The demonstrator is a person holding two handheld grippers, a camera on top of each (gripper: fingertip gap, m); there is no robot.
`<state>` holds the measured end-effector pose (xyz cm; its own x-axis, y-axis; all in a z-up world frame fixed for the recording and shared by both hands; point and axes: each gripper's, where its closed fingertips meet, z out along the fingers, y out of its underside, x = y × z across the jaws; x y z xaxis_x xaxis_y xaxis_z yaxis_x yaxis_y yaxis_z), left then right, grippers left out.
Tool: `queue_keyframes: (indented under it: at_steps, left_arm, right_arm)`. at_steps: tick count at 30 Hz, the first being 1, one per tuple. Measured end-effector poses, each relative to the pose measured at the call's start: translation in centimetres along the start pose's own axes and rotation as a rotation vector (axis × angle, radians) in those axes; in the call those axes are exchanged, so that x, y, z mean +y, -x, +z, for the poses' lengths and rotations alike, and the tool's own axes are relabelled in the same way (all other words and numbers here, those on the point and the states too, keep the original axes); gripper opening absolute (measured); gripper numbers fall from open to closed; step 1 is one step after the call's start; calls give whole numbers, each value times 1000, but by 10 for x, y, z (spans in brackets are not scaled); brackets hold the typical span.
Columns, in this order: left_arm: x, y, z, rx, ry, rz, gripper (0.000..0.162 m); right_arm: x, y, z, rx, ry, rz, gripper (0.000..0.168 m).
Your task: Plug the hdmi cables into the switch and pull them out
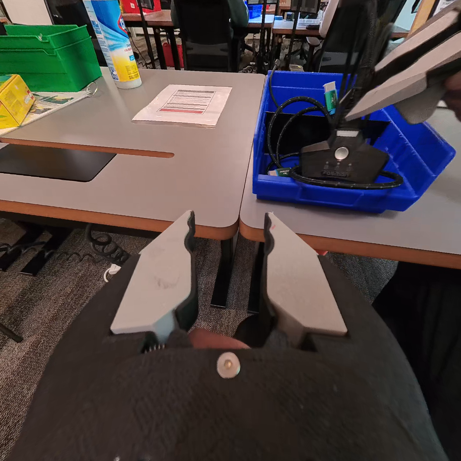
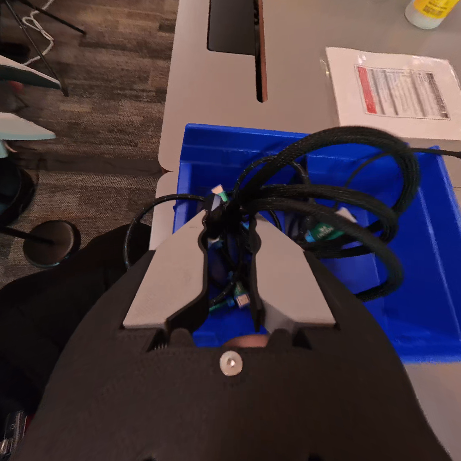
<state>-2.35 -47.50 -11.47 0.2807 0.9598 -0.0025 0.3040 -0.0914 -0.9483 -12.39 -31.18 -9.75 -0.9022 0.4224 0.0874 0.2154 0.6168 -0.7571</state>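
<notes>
A blue bin [image 1: 324, 197] on the right-hand table holds a black HDMI switch [image 1: 341, 162] and black braided HDMI cables [image 1: 294, 109] with green plugs [image 1: 330, 98]. The switch stands tilted up on the cables. My right gripper [image 1: 345, 117] reaches in from the upper right just above the switch. In the right wrist view my right gripper [image 2: 228, 220] is shut on a bundle of the black cables [image 2: 349, 199] over the bin [image 2: 436, 249]; the switch is hidden there. My left gripper [image 1: 229, 217] is open and empty at the tables' front edge.
A laminated sheet [image 1: 184, 104] lies on the left table. A wipes canister [image 1: 117, 45], green bins [image 1: 47, 57] and a yellow box [image 1: 15, 99] stand at its back left. A narrow slot [image 1: 124, 152] cuts the left tabletop. A narrow seam separates the two tables.
</notes>
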Motion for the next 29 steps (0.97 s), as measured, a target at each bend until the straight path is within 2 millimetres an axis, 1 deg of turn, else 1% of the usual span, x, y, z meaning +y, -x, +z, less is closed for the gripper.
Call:
queue_keyframes:
  at_steps: [1,3,6,7,8,10,12,14,15,16,18,19,22,24,26,29]
  left_arm:
    - [0,0,0,3,-1,-3,54]
    - [0,-1,1,8,0,-3,54]
    - [-4,-2,0,12,-10,-4,55]
    - [-5,-2,-1,14,-16,-6,55]
    - [-7,-3,-2,15,-21,-6,55]
    - [-10,-4,-2,15,-29,-2,55]
    - [-14,-5,-2,4,-42,2,52]
    - [-21,-4,-2,-19,-68,5,45]
    - [-25,-4,-3,-34,-87,6,38]
    - [-30,-4,-3,-49,-109,7,25]
    - [-41,-4,-3,-72,-156,1,0]
    - [-45,-8,-1,-65,-175,-6,0]
    - [-58,-30,7,-27,-202,-3,0]
    - [-67,-54,13,-5,-215,29,0]
    - [-75,-88,19,51,-224,66,0]
    - [-78,-155,31,161,-205,104,0]
  right_arm:
    - [1,-5,-8,27,9,0,32]
    - [1,-12,-26,55,7,3,30]
    - [0,-15,-54,32,-26,35,30]
    - [0,-15,-64,23,-34,42,26]
    - [0,-18,-72,28,-48,48,29]
    - [-2,-25,-90,61,-94,62,28]
    - [-4,-23,-103,54,-133,78,28]
    - [-5,-15,-113,37,-170,79,27]
    - [-4,-11,-117,36,-189,78,27]
    - [0,-9,-119,45,-208,73,27]
    - [14,-9,-121,95,-224,55,27]
    - [24,-11,-122,135,-214,55,28]
    - [57,-10,-128,224,-181,54,27]
    - [73,-7,-140,284,-187,54,27]
    - [87,-2,-156,333,-202,56,27]
    - [100,12,-184,374,-253,69,27]
